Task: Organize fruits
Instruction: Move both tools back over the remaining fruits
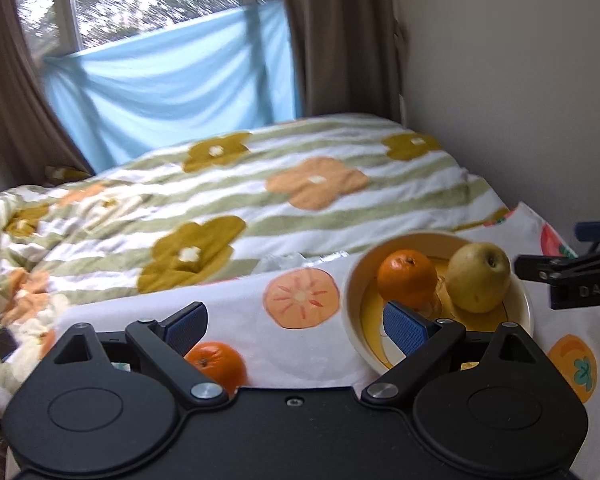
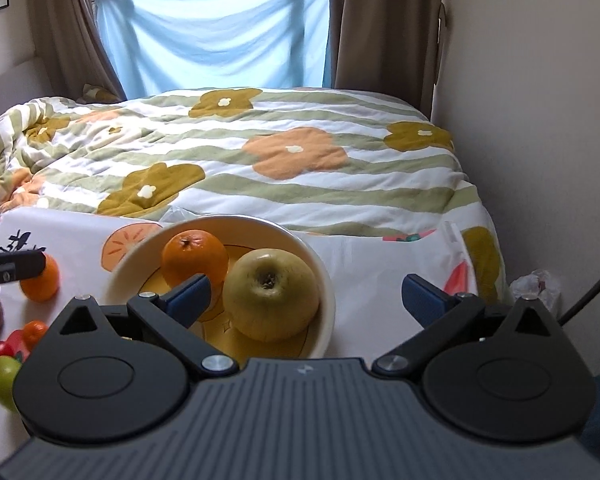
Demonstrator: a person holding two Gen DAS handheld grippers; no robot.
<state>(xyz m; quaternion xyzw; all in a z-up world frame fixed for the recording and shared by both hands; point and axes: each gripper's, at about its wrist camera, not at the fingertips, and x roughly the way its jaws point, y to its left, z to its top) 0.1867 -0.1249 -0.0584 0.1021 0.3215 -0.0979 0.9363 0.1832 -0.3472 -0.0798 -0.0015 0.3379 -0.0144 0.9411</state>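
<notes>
Beside the bowl (image 2: 327, 280), both claws (left (image 1: 296, 326), right (image 2: 306, 296)) gape empty; next, prob. left grabs loose orange (image 1: 220, 364).

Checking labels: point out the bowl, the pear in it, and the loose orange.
bowl (image 2: 324, 280): right wrist view, right rim.
pear (image 2: 270, 294): right wrist view, top near the stem dimple.
loose orange (image 1: 218, 364): left wrist view, upper skin.

You have: a striped floral duvet (image 2: 260, 160) on the bed; a persimmon-print cloth (image 1: 300, 300) at its foot; a blue sheet (image 2: 216, 28) across the window between brown curtains (image 2: 384, 24).
</notes>
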